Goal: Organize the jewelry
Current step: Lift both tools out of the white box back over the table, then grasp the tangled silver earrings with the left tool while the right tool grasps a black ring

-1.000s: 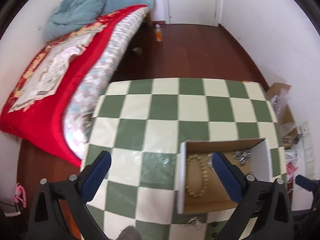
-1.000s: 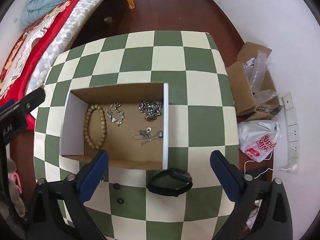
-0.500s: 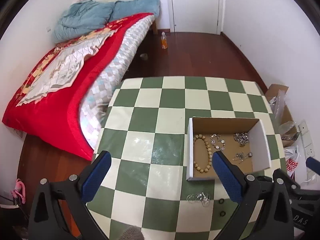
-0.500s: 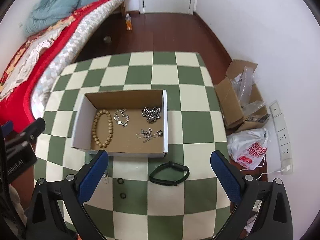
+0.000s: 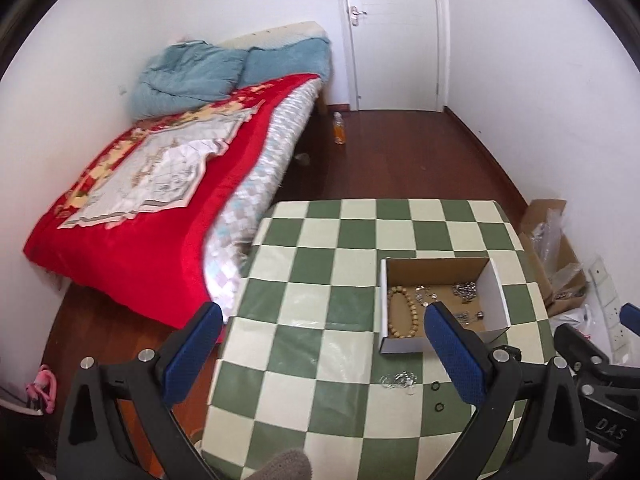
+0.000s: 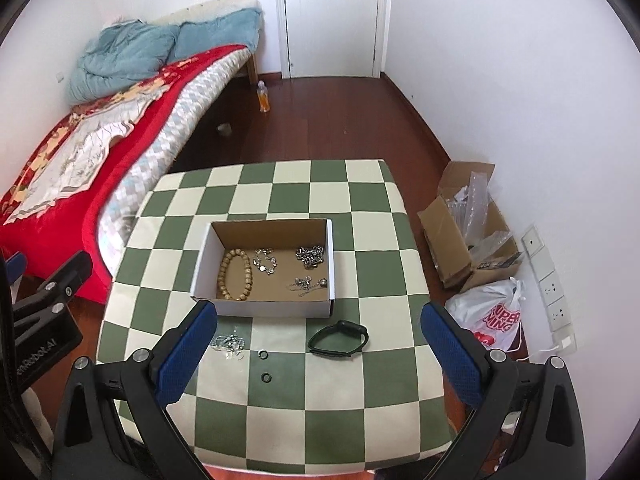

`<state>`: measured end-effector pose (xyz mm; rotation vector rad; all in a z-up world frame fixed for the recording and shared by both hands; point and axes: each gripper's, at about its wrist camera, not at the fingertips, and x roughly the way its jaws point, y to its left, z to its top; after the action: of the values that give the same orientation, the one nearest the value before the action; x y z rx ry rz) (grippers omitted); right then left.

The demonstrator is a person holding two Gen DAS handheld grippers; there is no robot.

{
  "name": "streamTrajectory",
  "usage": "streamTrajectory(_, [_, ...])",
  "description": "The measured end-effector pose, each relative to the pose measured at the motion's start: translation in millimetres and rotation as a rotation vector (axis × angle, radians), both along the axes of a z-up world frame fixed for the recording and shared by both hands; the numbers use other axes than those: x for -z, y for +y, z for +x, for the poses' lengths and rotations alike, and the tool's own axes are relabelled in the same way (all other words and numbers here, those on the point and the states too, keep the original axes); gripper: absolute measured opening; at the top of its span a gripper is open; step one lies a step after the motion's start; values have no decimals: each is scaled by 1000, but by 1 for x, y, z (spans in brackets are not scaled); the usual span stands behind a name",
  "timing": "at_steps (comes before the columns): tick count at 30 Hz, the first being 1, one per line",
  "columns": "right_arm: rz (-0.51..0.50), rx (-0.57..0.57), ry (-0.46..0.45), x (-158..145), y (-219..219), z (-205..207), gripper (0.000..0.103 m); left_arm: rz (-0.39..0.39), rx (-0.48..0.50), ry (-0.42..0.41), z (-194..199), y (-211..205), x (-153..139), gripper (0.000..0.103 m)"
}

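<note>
Bedroom scene: checkered table (image 6: 368,240) beside red-quilted bed (image 6: 60,160). Cardboard box (image 6: 264,304) holds beaded bracelet (image 6: 235,270) and silver chains (image 6: 310,256); black wristband (image 6: 338,339), two rings (image 6: 264,355) and loose chain (image 6: 228,343) lie before it. Left gripper (image 5: 320,352) and right gripper (image 6: 316,352) hover, jaws spread, empty.

- Bed (image 6: 80,148) along left wall, red patterned cover, blue quilt (image 6: 132,56) bunched at head.
- White door (image 6: 332,16) shut, far end of room.
- Orange bottle (image 6: 263,98) upright on dark wood floor (image 6: 340,120), near bed's foot.
- Open cardboard carton (image 6: 468,240) with clear plastic against right wall; white printed bag (image 6: 496,314) just beside.
- Wall sockets (image 6: 550,280) low on right wall.
</note>
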<state>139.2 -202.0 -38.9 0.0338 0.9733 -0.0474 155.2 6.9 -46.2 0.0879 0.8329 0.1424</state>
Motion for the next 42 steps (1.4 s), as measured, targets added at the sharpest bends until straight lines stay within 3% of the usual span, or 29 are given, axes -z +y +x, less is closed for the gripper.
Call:
streamTrajectory(6, [53, -1, 12, 3, -5, -16, 103, 3, -34, -22, -17, 4, 7, 103])
streamTrajectory(11, [99, 15, 114, 54, -10, -19, 100, 21, -59, 54, -17, 14, 46, 103])
streamTrajectory(12, [116, 7, 140, 69, -8, -19, 92, 42, -73, 84, -16, 16, 59, 103])
streamTrajectory(13, [132, -3, 165, 83, -6, -18, 77, 53, -78, 111, -15, 17, 70, 103])
streamTrajectory(15, [165, -22, 231, 118, 1, -15, 63, 72, -93, 160, -13, 21, 93, 103])
streamTrajectory(20, [221, -39, 306, 181, 19, -7, 55, 102, -109, 265, -6, 31, 138, 103])
streamTrajectory(24, [207, -59, 320, 208, 38, -1, 55, 94, -118, 315, -1, 41, 159, 103])
streamTrajectory(26, [180, -62, 327, 216, 45, 2, 51, 89, -119, 325, 2, 43, 164, 103])
streamTrajectory(27, [177, -72, 334, 222, 49, 3, 43, 85, -117, 333, 3, 44, 168, 103])
streamTrajectory(32, [92, -95, 304, 224, 63, 3, 20, 42, -92, 373, 7, 41, 178, 103])
streamTrajectory(33, [90, -100, 294, 225, 64, 2, 11, 35, -84, 381, 8, 39, 180, 103])
streamTrajectory(36, [121, -81, 286, 224, 57, 3, 11, 15, -53, 401, 11, 32, 185, 103])
streamTrajectory(37, [143, -69, 280, 223, 52, 2, 1, 12, -46, 405, 13, 30, 186, 102])
streamTrajectory(42, [232, 11, 272, 214, 15, -1, 0, -46, 34, 438, 22, 6, 197, 102])
